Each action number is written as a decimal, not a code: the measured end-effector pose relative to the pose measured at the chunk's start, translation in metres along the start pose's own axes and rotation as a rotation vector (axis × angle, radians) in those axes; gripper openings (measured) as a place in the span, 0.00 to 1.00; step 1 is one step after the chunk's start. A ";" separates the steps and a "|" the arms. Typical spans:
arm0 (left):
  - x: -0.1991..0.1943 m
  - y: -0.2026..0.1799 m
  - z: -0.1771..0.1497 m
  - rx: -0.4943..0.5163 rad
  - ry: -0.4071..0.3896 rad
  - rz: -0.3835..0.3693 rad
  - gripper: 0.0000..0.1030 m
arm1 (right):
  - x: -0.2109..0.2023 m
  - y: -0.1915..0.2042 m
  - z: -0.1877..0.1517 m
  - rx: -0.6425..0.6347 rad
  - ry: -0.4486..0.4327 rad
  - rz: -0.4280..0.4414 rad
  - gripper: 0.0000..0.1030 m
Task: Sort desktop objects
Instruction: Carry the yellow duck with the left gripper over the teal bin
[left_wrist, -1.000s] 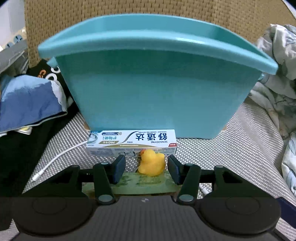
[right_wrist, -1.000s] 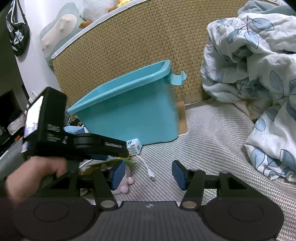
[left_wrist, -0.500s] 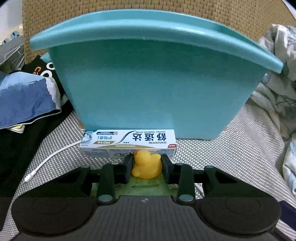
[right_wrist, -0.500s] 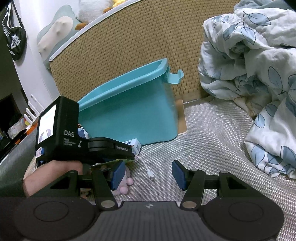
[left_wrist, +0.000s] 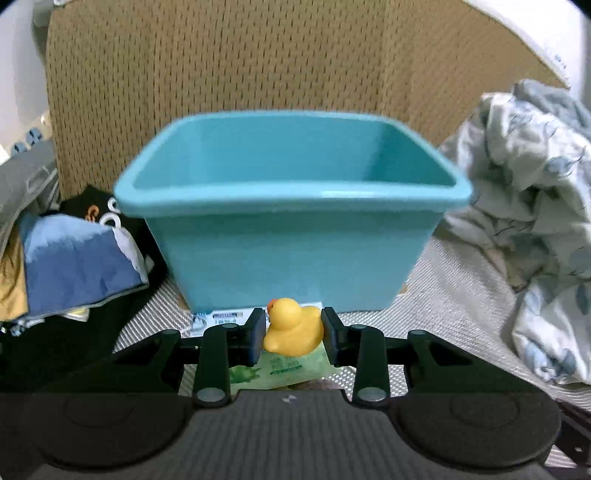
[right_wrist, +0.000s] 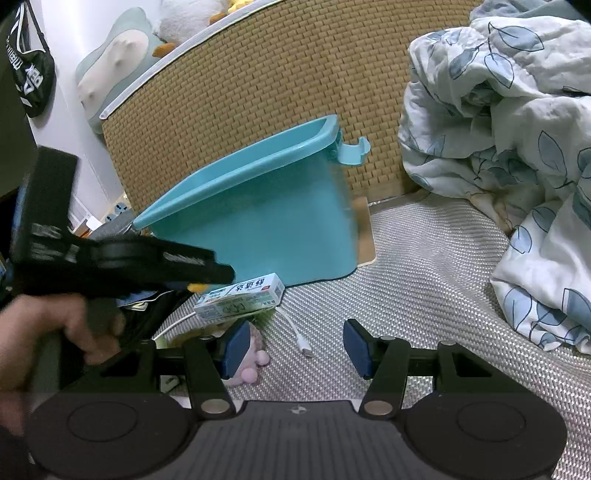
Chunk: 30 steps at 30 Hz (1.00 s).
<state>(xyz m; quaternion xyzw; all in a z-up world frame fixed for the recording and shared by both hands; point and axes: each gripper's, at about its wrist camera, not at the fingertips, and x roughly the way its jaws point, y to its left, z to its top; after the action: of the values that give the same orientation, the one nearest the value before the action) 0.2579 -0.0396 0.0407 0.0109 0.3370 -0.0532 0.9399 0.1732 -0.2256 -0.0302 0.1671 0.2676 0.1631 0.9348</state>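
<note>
My left gripper (left_wrist: 293, 330) is shut on a yellow rubber duck (left_wrist: 291, 326) and holds it raised in front of the teal plastic bin (left_wrist: 291, 236), whose open top shows. A white toothpaste box (left_wrist: 218, 318) lies below at the bin's foot, over a green packet (left_wrist: 280, 369). In the right wrist view the left gripper (right_wrist: 122, 264) appears blurred at left, held by a hand; the bin (right_wrist: 258, 225) and toothpaste box (right_wrist: 240, 297) lie beyond. My right gripper (right_wrist: 293, 349) is open and empty, low over the mat, beside a pink plush toy (right_wrist: 251, 363).
A white cable (right_wrist: 295, 334) lies on the woven mat (right_wrist: 424, 288). A crumpled leaf-print blanket (right_wrist: 509, 147) fills the right. Dark and blue clothes (left_wrist: 74, 266) pile at the left. A wicker headboard (right_wrist: 240, 110) stands behind the bin.
My left gripper closed on the duck and lifted it up off the green packet, so the bin's open top now shows. The right gripper stayed nearly still and open.
</note>
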 end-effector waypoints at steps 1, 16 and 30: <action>-0.006 0.001 0.003 0.001 -0.010 -0.005 0.35 | 0.000 0.000 0.000 -0.001 0.000 0.000 0.58; -0.083 0.003 0.070 0.055 -0.175 -0.044 0.35 | 0.002 0.005 -0.002 -0.029 0.003 0.002 0.58; -0.051 -0.008 0.113 0.046 -0.143 -0.002 0.35 | 0.000 0.009 -0.002 -0.045 0.003 0.013 0.58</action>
<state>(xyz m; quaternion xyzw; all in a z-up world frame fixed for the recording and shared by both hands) 0.2891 -0.0492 0.1610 0.0285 0.2675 -0.0625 0.9611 0.1701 -0.2167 -0.0284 0.1477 0.2643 0.1755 0.9368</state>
